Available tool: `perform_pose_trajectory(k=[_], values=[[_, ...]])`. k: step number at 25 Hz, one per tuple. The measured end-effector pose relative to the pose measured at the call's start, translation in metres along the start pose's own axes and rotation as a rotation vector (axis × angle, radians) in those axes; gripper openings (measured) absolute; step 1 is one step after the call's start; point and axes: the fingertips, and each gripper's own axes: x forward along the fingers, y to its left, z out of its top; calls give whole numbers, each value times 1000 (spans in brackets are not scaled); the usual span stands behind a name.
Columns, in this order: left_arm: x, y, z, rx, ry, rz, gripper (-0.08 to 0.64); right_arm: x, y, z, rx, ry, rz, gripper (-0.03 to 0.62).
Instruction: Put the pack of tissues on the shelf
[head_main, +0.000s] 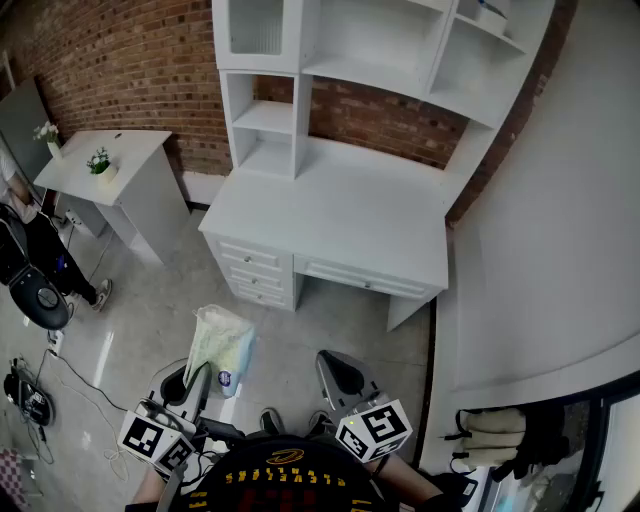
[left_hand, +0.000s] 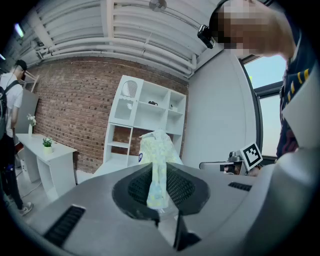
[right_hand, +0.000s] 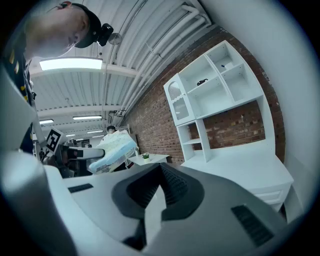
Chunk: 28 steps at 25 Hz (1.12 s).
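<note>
My left gripper (head_main: 203, 378) is shut on a pale green pack of tissues (head_main: 222, 345), pinching its thin edge so the pack stands up above the jaws over the floor. In the left gripper view the pack (left_hand: 156, 165) rises between the jaws of that gripper (left_hand: 157, 175). My right gripper (head_main: 335, 372) hangs beside it, shut and with nothing in it; its own view shows the jaws of this gripper (right_hand: 161, 168) pressed together and the pack (right_hand: 114, 150) off to the left. The white shelf unit (head_main: 300, 80) stands on a white desk (head_main: 350, 215) ahead, against the brick wall.
A small white side table (head_main: 110, 165) with potted plants stands at the left. A person (head_main: 30, 250) is at the far left, with cables and gear (head_main: 30, 400) on the floor. A white wall panel (head_main: 560, 250) runs along the right.
</note>
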Motion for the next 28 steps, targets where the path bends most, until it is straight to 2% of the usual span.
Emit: perform_pose_trajectory(k=[5,11,17,28], values=[[2,6,2,5,-2,-11,43,8,3,0,-1,1,4,-5],[3,19,4,-35,10,-4,43,19,9,3,-4,-15,-13,-5],[-2,52,-6,-33,-2,-15,43,32,18,8,-52,-30,-77,-5],[12,101,-20,-83,7,-17,43,62,21,-4,-34,10,-128,-5]])
